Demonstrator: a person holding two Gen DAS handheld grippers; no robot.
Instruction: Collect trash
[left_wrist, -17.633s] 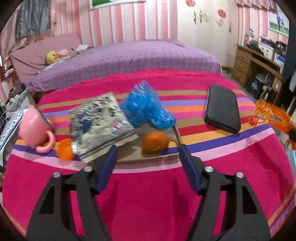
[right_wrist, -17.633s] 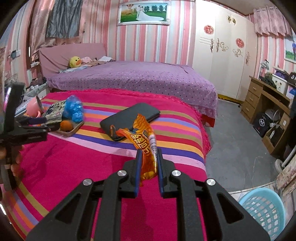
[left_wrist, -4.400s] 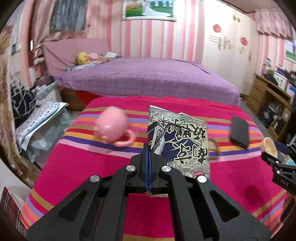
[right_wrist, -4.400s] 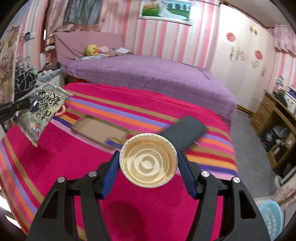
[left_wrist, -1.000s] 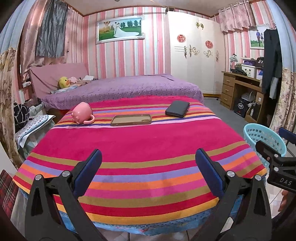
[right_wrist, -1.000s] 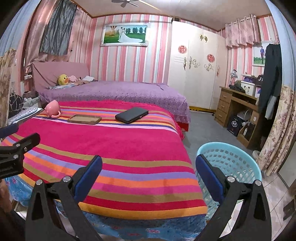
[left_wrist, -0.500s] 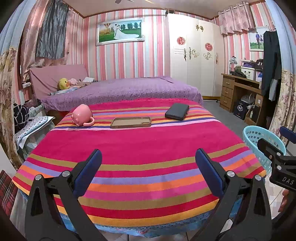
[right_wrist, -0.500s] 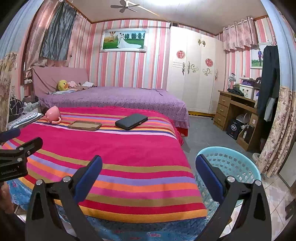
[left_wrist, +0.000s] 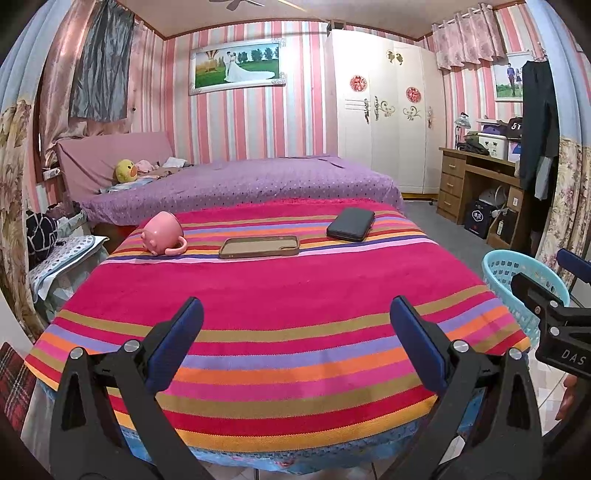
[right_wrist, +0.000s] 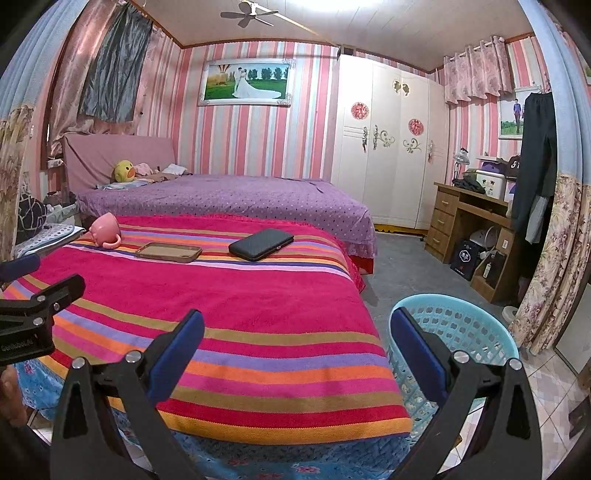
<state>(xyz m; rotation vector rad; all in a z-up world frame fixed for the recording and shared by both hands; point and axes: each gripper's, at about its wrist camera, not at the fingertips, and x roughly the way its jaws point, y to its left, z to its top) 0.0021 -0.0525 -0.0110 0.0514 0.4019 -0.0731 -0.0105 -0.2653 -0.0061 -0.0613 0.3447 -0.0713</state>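
Left gripper held with jaws spread and empty, right gripper likewise spread, blue basket stood beside the striped table.

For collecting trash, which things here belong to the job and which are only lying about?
Job: blue basket; left claw and right claw, both open, holding nothing.

Lying about: pink mug; brown tray; black case; striped blanket.

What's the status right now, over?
Left gripper and right gripper open, empty. No trash visible on striped cover; pink mug, phone case, black wallet there. Blue basket beside table, unobstructed.
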